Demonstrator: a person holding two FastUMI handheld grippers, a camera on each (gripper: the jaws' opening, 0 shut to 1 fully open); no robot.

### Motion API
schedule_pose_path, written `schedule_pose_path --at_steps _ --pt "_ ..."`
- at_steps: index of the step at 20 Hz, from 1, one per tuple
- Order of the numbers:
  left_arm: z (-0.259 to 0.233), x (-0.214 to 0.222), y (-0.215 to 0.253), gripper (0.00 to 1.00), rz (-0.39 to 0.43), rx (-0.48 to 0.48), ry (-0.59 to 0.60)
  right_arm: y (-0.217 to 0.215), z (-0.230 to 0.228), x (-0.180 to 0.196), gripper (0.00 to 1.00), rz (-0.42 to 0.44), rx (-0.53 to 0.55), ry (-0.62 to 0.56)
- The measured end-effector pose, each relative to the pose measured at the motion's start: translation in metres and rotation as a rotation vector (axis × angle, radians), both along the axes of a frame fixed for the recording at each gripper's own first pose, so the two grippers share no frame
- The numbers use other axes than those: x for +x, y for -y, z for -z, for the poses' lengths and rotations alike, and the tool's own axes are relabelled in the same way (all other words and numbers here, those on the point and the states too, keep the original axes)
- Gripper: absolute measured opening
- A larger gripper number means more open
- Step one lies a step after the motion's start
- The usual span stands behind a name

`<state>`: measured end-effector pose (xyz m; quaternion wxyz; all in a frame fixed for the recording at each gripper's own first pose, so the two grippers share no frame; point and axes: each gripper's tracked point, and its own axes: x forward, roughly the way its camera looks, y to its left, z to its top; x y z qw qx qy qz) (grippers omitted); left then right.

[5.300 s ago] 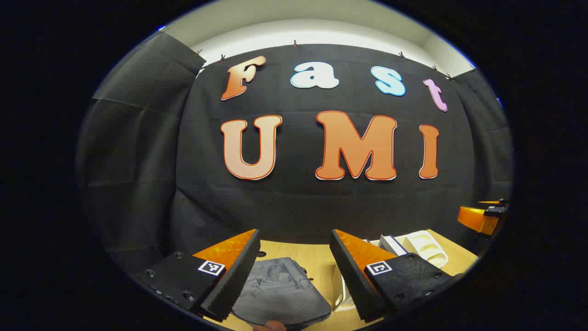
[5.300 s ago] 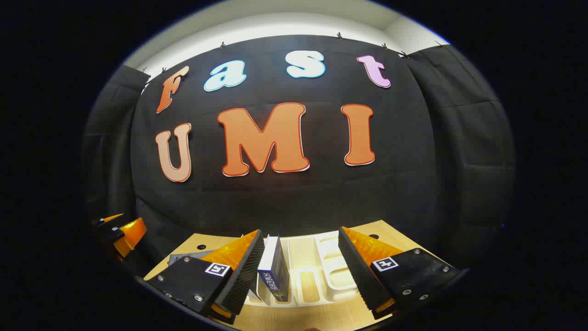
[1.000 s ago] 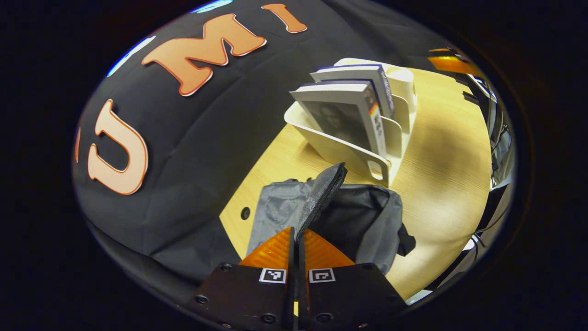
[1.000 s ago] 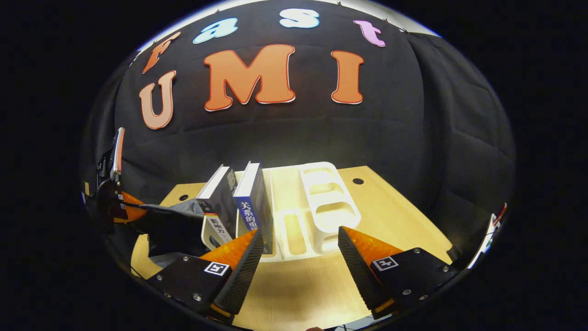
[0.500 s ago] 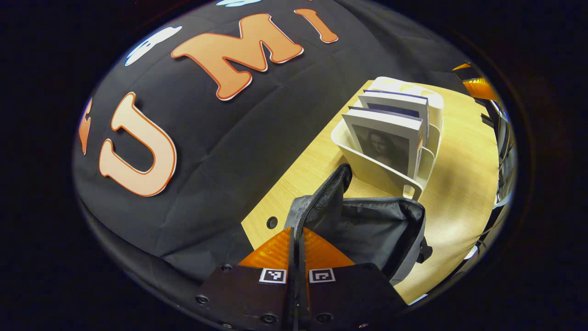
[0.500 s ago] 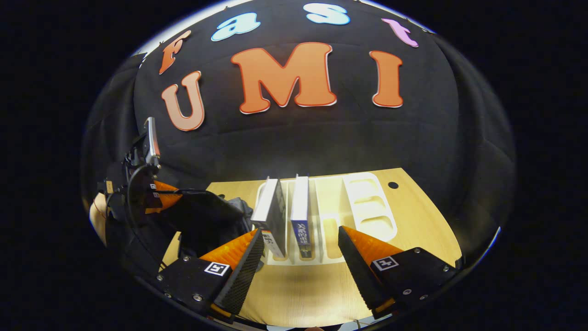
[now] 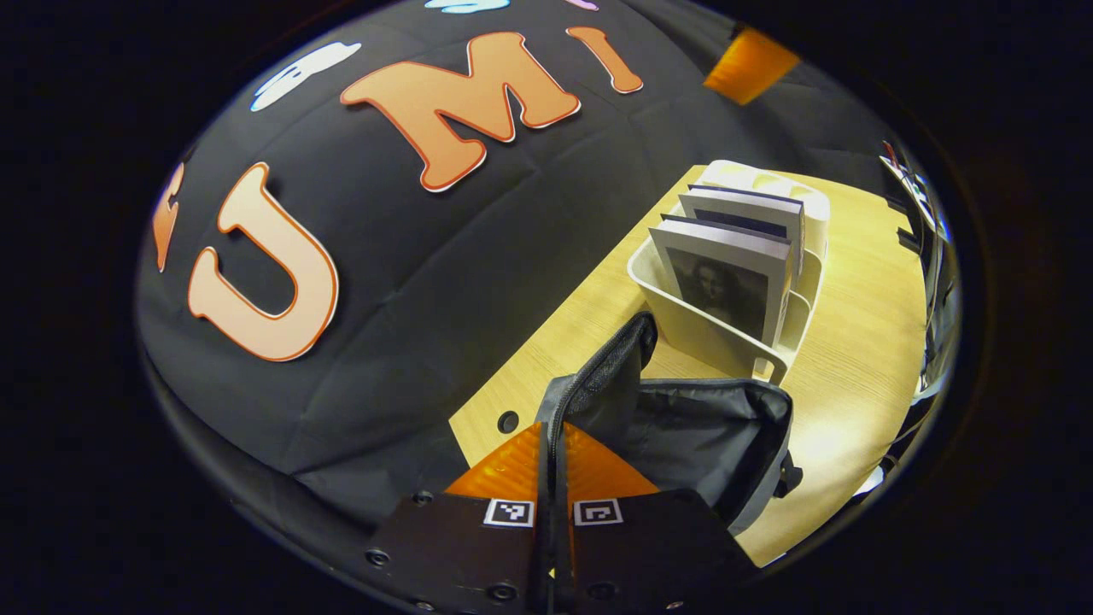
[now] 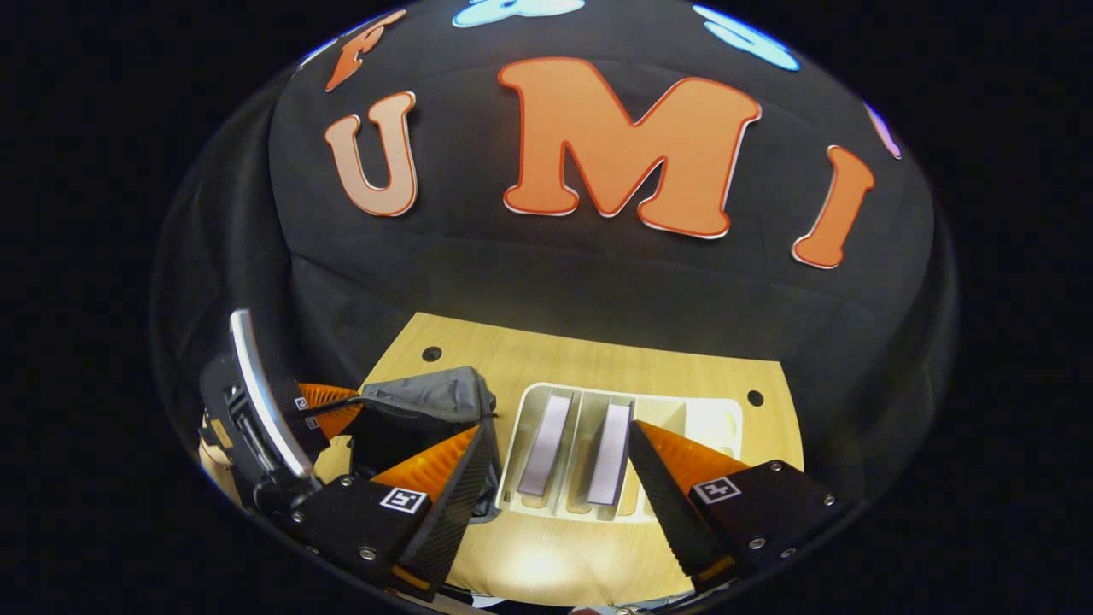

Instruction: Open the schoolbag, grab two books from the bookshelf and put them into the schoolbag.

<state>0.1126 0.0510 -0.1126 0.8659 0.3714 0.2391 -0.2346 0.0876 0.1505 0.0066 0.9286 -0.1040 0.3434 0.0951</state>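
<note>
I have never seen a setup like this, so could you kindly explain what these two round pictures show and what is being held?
No robot arm is at work: a person holds a two-finger gripper in each hand, and each gripper carries a fisheye camera that looks forward along its own fingers.

In the left gripper view, the left gripper is shut on the zipper edge of the grey schoolbag, holding its flap up so the bag gapes open on the wooden table. Beyond the bag stands a white bookshelf with two books upright in it.

In the right gripper view, the right gripper is open and holds nothing, looking down on the two books from above. The left gripper also appears at the far left there.
</note>
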Motion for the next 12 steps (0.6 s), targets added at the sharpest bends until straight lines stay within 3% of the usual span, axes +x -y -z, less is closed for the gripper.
schedule_pose_path --at_steps 4,6,12 --pt "0.000 0.000 -0.006 0.02 -0.006 -0.020 -0.011 -0.014 0.047 0.022 0.98 0.031 -0.022 -0.218" --pt "0.000 0.004 -0.009 0.01 -0.007 -0.024 -0.014 -0.010 0.076 0.029 0.98 0.039 -0.070 -0.281" --pt "0.002 0.006 -0.009 0.02 0.010 -0.018 -0.047 -0.015 0.129 0.039 0.98 0.085 -0.061 -0.444"
